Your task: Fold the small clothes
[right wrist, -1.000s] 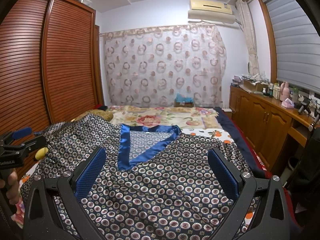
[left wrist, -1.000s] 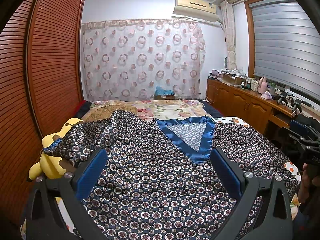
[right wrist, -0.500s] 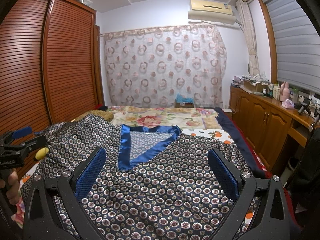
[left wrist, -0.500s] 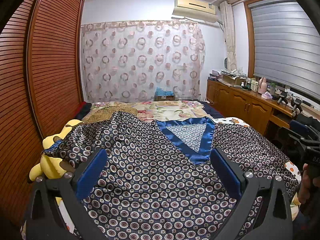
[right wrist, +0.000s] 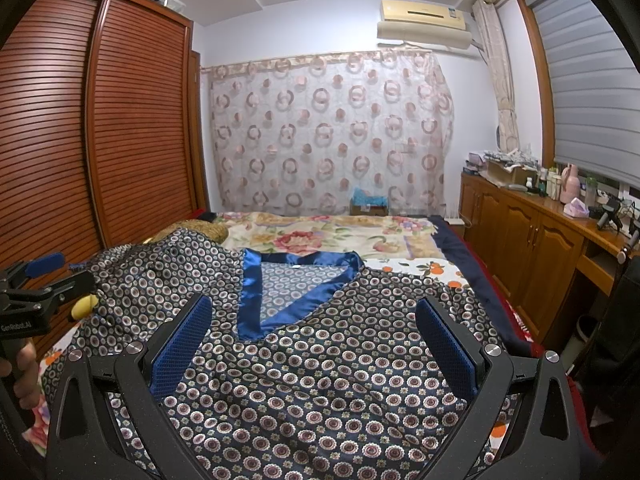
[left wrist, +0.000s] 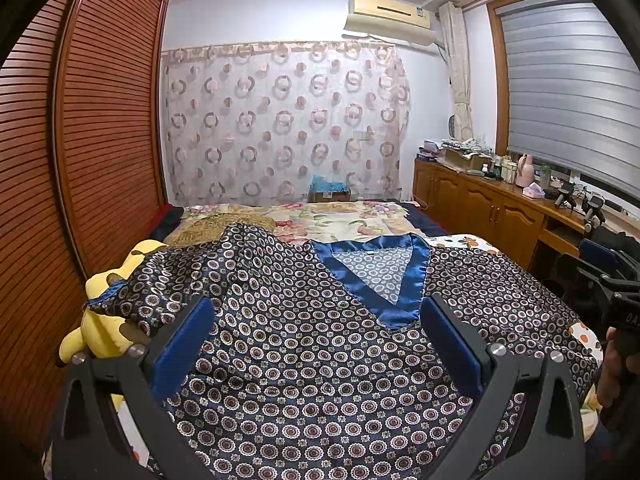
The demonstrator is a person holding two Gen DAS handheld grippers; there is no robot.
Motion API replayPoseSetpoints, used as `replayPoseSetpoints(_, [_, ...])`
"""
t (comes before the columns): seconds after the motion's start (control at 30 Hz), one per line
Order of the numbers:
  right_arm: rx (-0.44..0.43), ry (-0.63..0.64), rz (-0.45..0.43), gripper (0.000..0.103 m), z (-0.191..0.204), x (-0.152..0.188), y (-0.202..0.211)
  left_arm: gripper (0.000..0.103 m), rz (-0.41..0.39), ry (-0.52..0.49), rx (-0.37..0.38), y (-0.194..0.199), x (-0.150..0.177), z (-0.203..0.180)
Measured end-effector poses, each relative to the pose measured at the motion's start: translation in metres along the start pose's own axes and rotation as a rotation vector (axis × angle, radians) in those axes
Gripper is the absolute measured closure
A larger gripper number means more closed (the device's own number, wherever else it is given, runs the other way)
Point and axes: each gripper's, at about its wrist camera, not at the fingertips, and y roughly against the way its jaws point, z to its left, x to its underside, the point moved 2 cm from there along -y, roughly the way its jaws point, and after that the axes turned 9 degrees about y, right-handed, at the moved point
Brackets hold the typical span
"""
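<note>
A dark patterned top (left wrist: 304, 344) with a shiny blue V-neck trim (left wrist: 380, 280) lies spread flat, front side up, across the near part of the bed (right wrist: 340, 232), its neckline pointing toward the far curtain (left wrist: 280, 120). One sleeve bunches up on the wardrobe side, draped partly over a yellow plush toy (left wrist: 104, 320). The left gripper (left wrist: 316, 340) hovers low over the body of the top with its jaws spread wide, the blue pads (left wrist: 180, 344) well apart and nothing between them but the cloth lying beneath; whether the fingertips touch the fabric cannot be told. The right gripper (right wrist: 312, 340) sits likewise over the garment, jaws parted wide and empty, its blue pads (right wrist: 444, 344) on either side of the lower point of the V-neck. In the right wrist view the left gripper also shows at the left edge, gripped by a hand (right wrist: 22, 372). A slatted wooden wardrobe (left wrist: 100, 120) runs along the left, a wooden cabinet (right wrist: 532, 248) along the right beneath the window blind (left wrist: 568, 92).
</note>
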Motion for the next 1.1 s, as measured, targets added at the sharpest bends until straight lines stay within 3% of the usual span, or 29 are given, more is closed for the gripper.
replayPoseSetpoints(0.73, [-0.003,0.0,0.0,0.0,0.001,-0.001,0.0,0.0,0.0,-0.005,-0.007,0.001,-0.002,0.0])
replayPoseSetpoints(1.1, [-0.08,0.009,0.011,0.0,0.025,0.0,-0.02,0.0,-0.015,-0.012,-0.07,-0.016,0.001,0.024])
